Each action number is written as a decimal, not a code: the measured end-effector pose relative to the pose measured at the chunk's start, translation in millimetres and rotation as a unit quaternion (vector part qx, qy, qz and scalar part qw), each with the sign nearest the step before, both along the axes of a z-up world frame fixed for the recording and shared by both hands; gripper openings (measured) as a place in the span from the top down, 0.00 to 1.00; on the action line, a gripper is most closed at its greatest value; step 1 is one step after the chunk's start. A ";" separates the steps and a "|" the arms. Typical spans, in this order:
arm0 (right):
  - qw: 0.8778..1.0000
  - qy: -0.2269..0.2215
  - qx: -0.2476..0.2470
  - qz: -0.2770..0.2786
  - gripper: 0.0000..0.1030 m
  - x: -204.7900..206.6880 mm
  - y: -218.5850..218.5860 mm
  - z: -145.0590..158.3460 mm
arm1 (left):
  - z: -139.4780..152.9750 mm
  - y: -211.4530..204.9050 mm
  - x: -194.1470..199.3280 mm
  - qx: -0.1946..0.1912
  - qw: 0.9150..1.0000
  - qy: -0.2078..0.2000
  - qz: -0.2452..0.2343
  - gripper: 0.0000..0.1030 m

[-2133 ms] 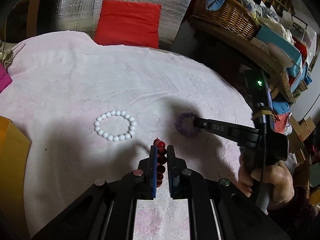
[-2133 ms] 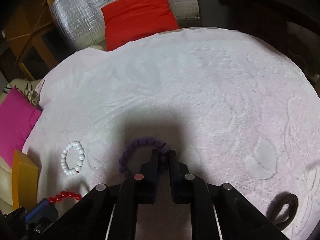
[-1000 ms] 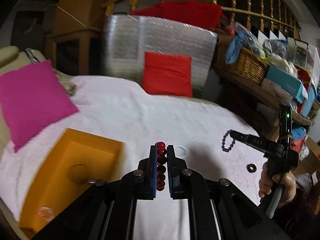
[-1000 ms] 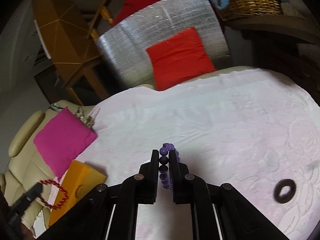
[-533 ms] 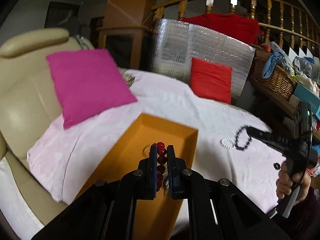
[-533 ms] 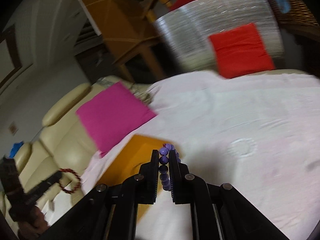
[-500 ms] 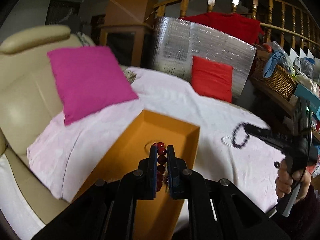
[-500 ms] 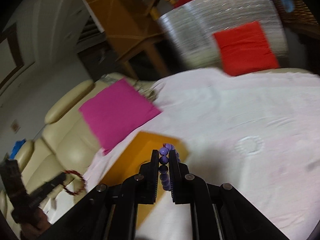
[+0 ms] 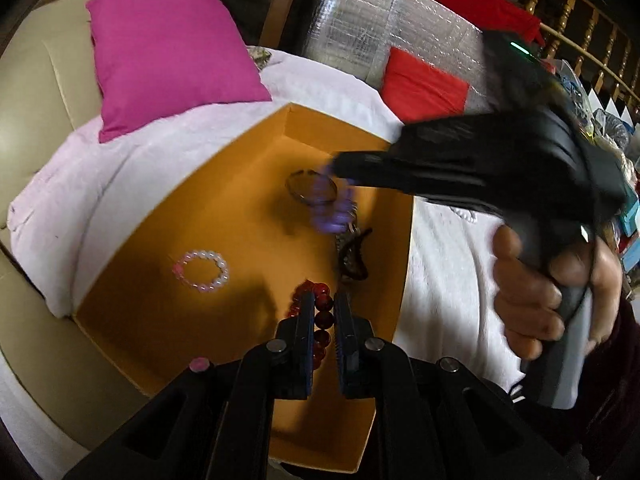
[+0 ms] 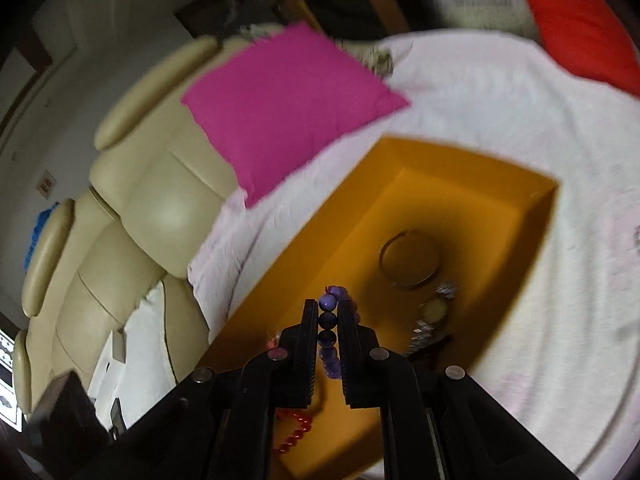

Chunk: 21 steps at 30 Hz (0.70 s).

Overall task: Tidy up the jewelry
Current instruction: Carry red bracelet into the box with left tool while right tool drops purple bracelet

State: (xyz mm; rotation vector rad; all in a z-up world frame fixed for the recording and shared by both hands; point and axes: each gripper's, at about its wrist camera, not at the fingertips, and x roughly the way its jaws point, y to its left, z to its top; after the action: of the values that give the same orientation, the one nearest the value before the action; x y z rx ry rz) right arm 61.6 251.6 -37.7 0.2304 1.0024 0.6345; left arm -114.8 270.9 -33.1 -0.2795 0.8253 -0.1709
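Observation:
An orange box (image 9: 224, 168) lies on the pale pink cloth; it also shows in the right wrist view (image 10: 472, 160). My left gripper (image 9: 323, 304) is shut on a red bead bracelet (image 9: 320, 312) and holds it low over the box's near end. My right gripper (image 10: 328, 312) is shut on a purple bead bracelet (image 10: 329, 320), which hangs blurred over the box's middle in the left wrist view (image 9: 332, 208). The red bracelet shows below my right fingers (image 10: 298, 432).
In the box lie a pink-white bead bracelet (image 9: 202, 270), a metal bangle (image 9: 310, 186) and a dark hair clip (image 9: 354, 258). A magenta cushion (image 9: 164, 56) leans on the beige sofa (image 10: 120, 216). A red cushion (image 9: 424, 88) stands at the back.
Both grippers have moved over the orange box and lower into it, each still holding its bracelet. The right gripper swung left, across in front of the left one.

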 end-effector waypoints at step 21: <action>0.997 -0.020 0.023 -0.069 0.69 14.3 -68.5 19.8 | 6.0 1.9 14.1 0.044 0.999 -0.001 0.030 0.61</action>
State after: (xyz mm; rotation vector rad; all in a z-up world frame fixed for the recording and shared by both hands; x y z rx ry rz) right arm 76.0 183.1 -17.9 0.3241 0.9256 0.5347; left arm -100.6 272.8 -27.1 -0.2203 0.8201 -0.0787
